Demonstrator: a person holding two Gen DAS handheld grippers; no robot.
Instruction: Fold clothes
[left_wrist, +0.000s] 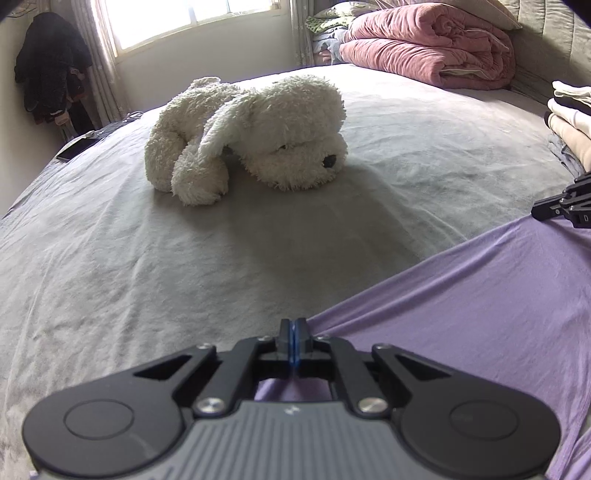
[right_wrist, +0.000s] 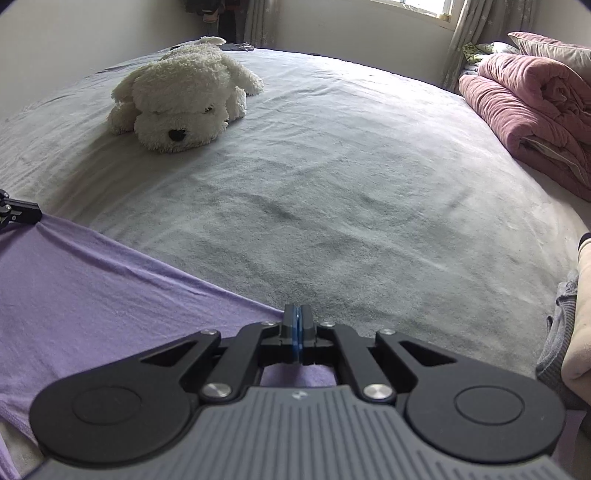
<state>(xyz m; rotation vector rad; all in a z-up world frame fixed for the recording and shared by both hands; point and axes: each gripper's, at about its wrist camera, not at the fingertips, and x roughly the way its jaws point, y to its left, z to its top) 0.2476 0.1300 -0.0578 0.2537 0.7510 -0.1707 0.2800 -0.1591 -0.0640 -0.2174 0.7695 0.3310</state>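
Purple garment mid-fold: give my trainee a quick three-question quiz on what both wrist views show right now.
1. True or false: both the left gripper and the right gripper are shut on an edge of the purple garment.
2. Multiple choice: what lies on the grey bedsheet beyond the garment? A) a white plush dog B) a book C) a shoe
3. Fill in: the folded quilt at the far side of the bed is ____.

Key: 1 true; 2 A; 3 pink
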